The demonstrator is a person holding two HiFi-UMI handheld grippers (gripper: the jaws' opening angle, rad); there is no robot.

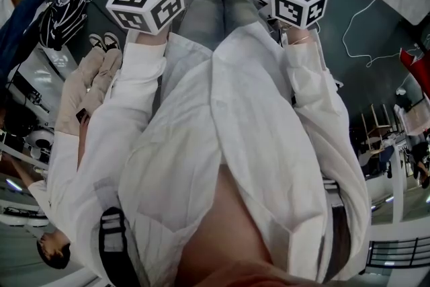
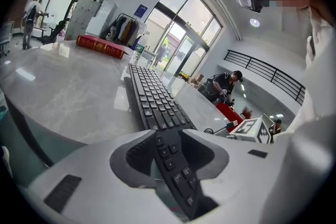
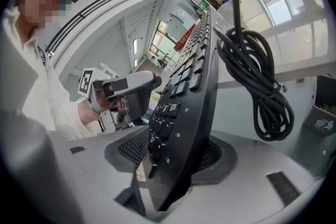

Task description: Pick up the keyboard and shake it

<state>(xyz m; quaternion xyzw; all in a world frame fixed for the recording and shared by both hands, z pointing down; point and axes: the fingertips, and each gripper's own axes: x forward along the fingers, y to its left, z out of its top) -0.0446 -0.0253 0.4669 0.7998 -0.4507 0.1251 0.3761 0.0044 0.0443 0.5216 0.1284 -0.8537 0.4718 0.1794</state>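
White coat (image 1: 228, 144) nearest. Keyboard (image 2: 155, 99) beyond it, stretching over grey table (image 2: 63, 92). Left gripper (image 2: 167, 132) astride keyboard's near part, jaws slightly apart, pads not pressing. Right gripper (image 3: 178, 129) clamped on keyboard, pads on both faces. Coiled cable (image 3: 257, 86) beside keyboard.

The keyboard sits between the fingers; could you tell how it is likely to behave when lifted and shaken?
The keyboard looks long, thin and straight, so probably stiff and light. Its coiled cable hangs loose and would likely swing. With fingers only at its ends, it might twist.
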